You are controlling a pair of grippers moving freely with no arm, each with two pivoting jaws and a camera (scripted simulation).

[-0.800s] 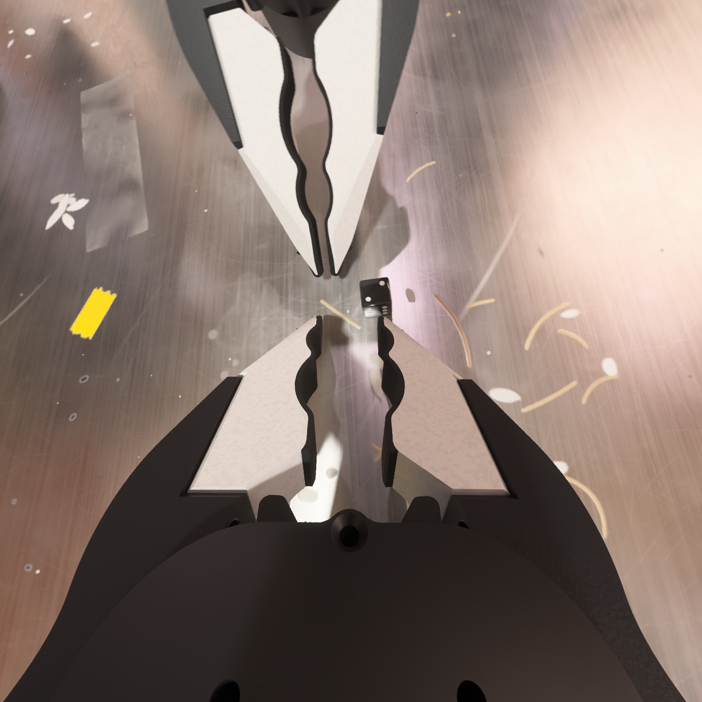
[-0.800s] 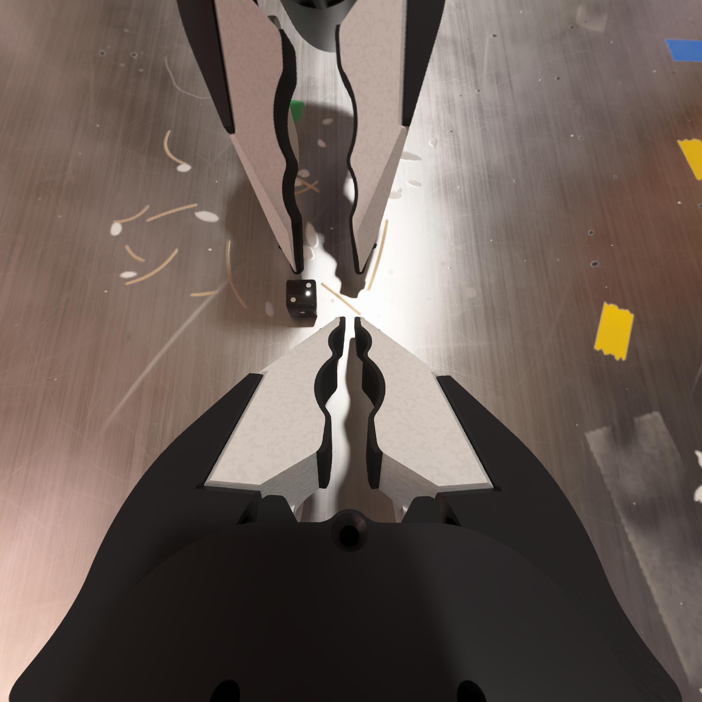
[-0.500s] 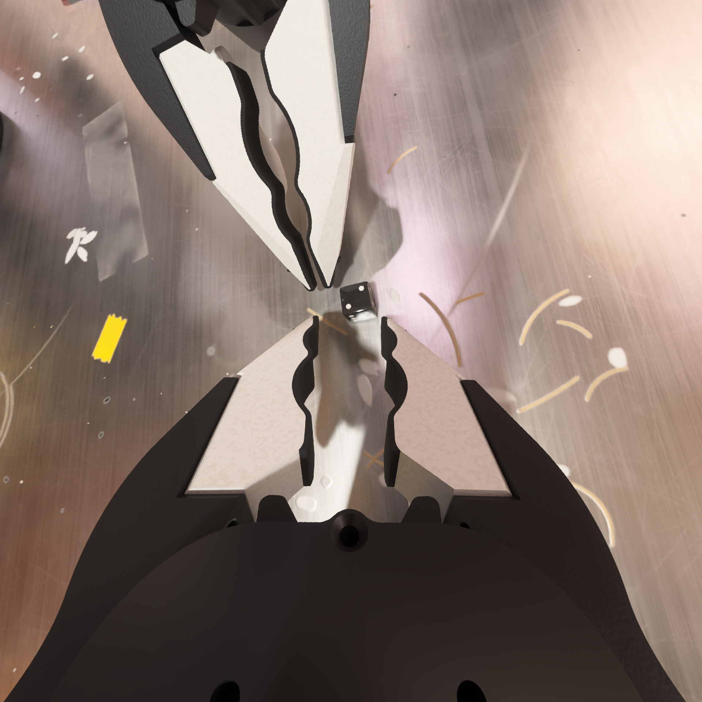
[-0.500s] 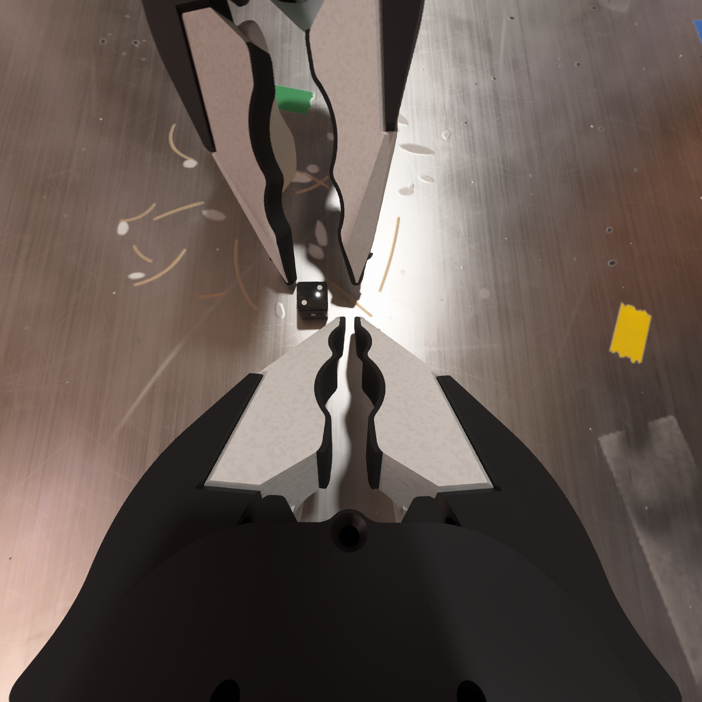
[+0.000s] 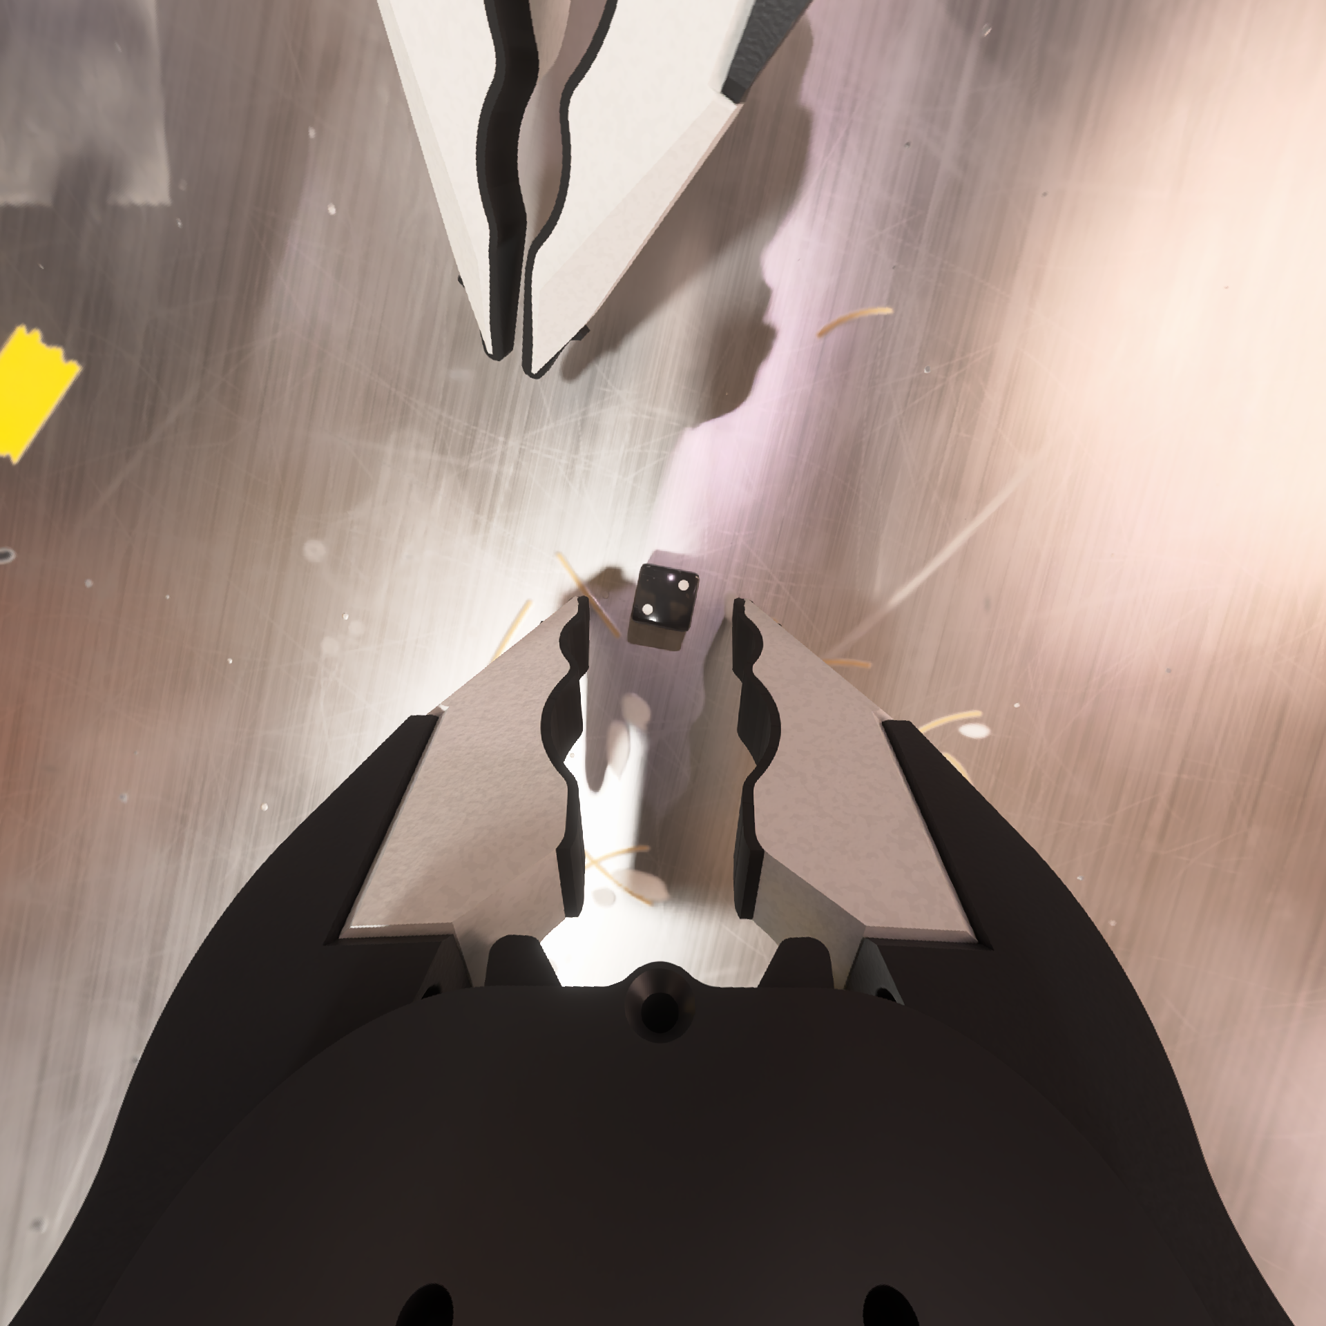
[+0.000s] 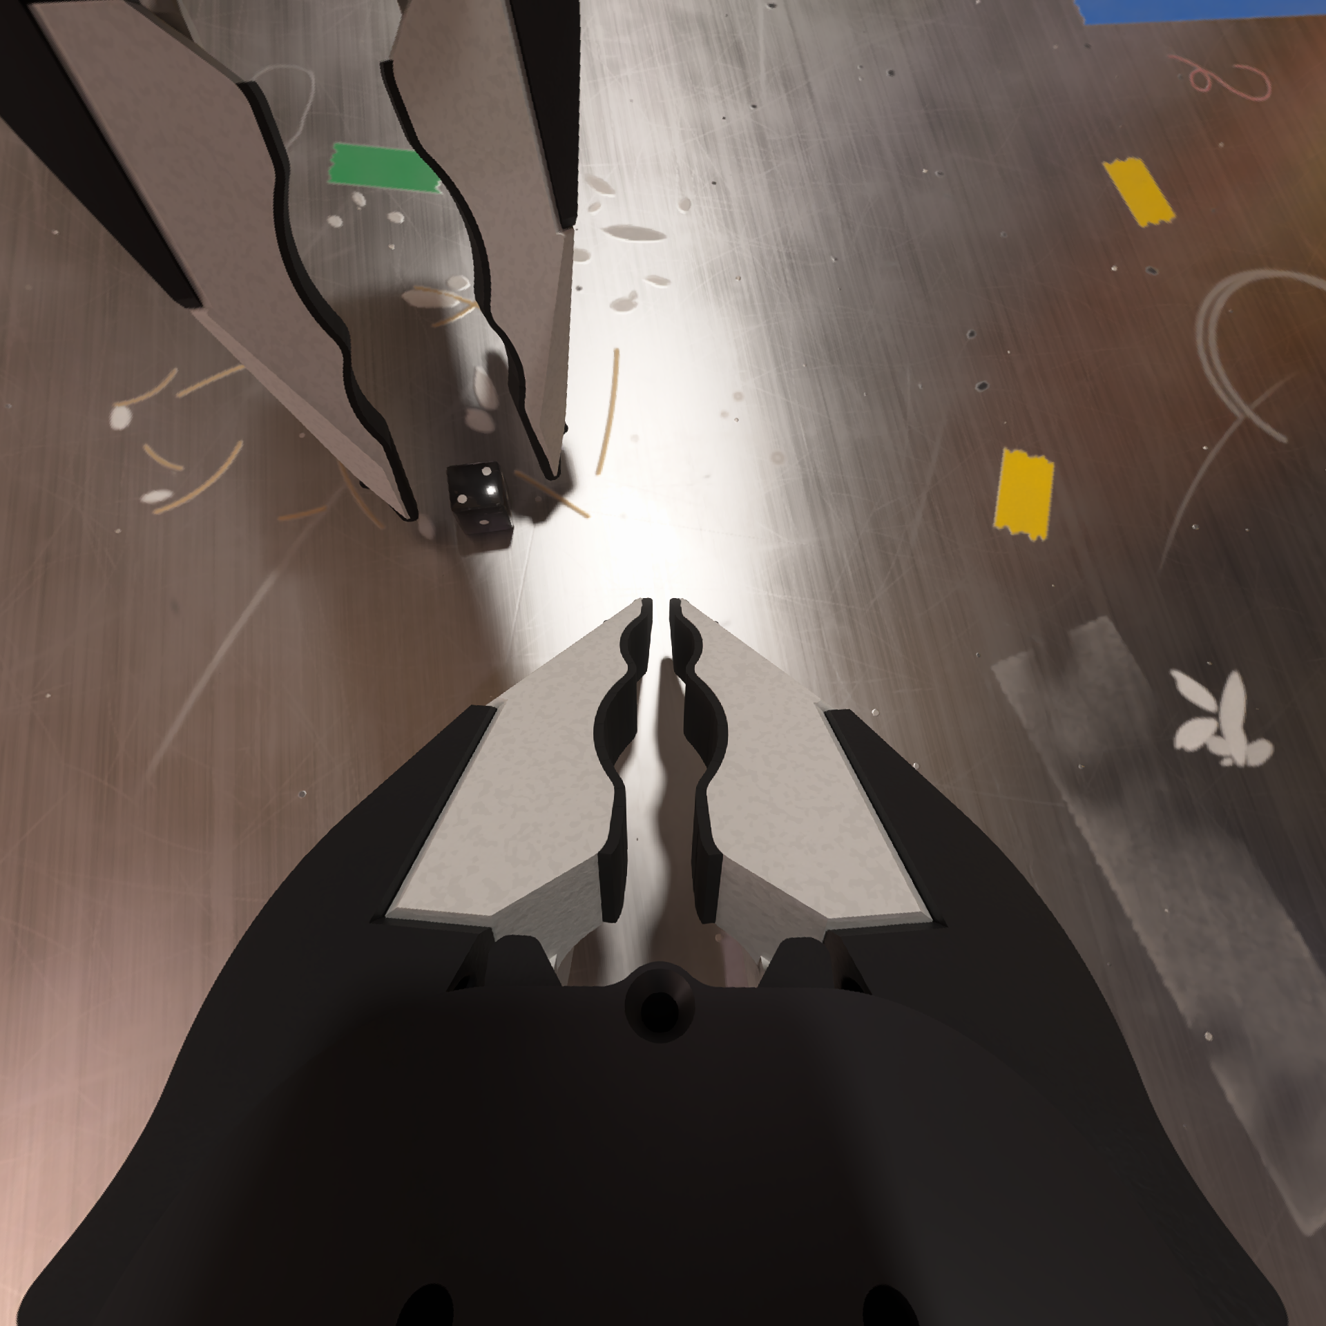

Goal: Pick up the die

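**Die sits at the left gripper's open tips, right gripper closed and apart**

Surface: a brushed metal tabletop [image 6: 897, 445], scratched, w/ a bright glare streak down the middle. It carries bits of tape: two yellow pieces [image 6: 1024, 494] off to the right gripper's right, a green strip [image 6: 380, 168] seen betw. the left gripper's fingers in the right wrist view, a blue patch [image 6: 1205, 11] at the top edge, and a grey translucent strip [image 6: 1177, 847] w/ a white leaf-like mark [image 6: 717, 717] on it. Thin tan strands [image 6: 608, 409] and pale flecks lie scattered near the die. No walls or room visible; only the tabletop.

Left gripper [image 5: 660, 610]: pointed down and fwd at the surface, jaws parted wide, nothing clamped. The black die [image 5: 664, 603] w/ white pips rests on the metal right at the fingertips, in the gap betw. them, nearer the right-hand tip; not touching either finger as far as can be told. The right wrist view shows the same: die [image 6: 479, 506] betw. the two tips, close to both.

Right gripper [image 6: 660, 610]: faces the left one tip to tip, well apart from the die, tilted down toward the table. Its jaws are nearly together, only a thin slit betw. the tips, holding nothing.
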